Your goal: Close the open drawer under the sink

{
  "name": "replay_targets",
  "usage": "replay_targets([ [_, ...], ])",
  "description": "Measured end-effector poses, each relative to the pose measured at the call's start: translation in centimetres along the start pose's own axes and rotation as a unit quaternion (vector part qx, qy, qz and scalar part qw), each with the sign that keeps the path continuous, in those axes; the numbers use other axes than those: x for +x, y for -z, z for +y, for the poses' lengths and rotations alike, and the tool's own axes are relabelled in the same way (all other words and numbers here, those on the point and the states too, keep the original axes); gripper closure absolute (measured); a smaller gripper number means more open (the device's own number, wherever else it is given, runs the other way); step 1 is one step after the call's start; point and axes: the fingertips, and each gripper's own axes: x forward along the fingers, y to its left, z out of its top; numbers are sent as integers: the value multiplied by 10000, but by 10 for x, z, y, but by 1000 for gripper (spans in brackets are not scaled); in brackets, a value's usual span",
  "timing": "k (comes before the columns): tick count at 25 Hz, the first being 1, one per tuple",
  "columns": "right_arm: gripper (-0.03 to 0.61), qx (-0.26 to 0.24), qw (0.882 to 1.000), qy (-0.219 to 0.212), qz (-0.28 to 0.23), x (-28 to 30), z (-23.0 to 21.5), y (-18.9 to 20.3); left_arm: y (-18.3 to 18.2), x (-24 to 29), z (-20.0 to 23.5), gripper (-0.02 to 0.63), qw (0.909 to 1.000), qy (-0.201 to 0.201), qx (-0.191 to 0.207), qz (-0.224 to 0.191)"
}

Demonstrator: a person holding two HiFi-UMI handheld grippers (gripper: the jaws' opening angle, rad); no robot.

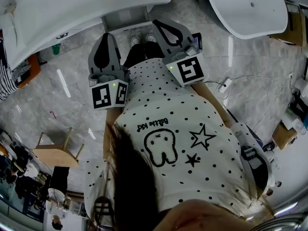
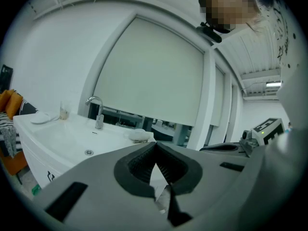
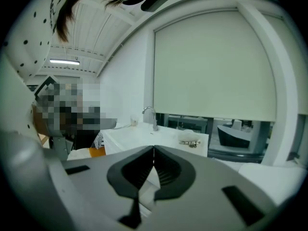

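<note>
In the head view a white sink (image 1: 72, 6) fills the top left. Under its near edge the open drawer (image 1: 126, 19) juts out over the marble floor, just beyond the person's shoes (image 1: 143, 39). My left gripper (image 1: 107, 35) is shut and empty, and points at the sink's edge left of the drawer. The right gripper (image 1: 157, 23) is also shut and empty, with its tip just right of the drawer. The left gripper view looks over shut jaws (image 2: 155, 146) at the sink top (image 2: 72, 134) and faucet (image 2: 96, 110). The right gripper view shows the same sink (image 3: 144, 136) beyond its closed tips (image 3: 154, 149).
A second white basin (image 1: 245, 6) stands at the top right. A wooden stool (image 1: 55, 153) is on the floor at the left. A cable with a power strip (image 1: 224, 85) and cardboard boxes (image 1: 284, 134) lie at the right. A soap dish (image 3: 190, 137) rests on the sink top.
</note>
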Motion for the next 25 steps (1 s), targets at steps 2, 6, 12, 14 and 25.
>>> replay_targets([
  [2, 566, 11, 10000, 3, 4, 0, -3, 2, 1, 3, -2, 606, 10000, -2, -11, 0],
  [6, 566, -15, 10000, -39, -17, -2, -9, 3, 10, 9, 2, 606, 9998, -54, 38, 185],
  [12, 566, 28, 10000, -7, 74, -11, -22, 8, 56, 14, 32, 593, 9916, -35, -47, 1290],
  [14, 566, 91, 9998, 47, 147, -14, -28, 12, 82, 15, 39, 466, 9840, 89, -113, 1776],
  [25, 566, 172, 9971, -96, 735, -22, -36, 63, 285, 28, 69, 466, 9329, -236, -327, 3579],
])
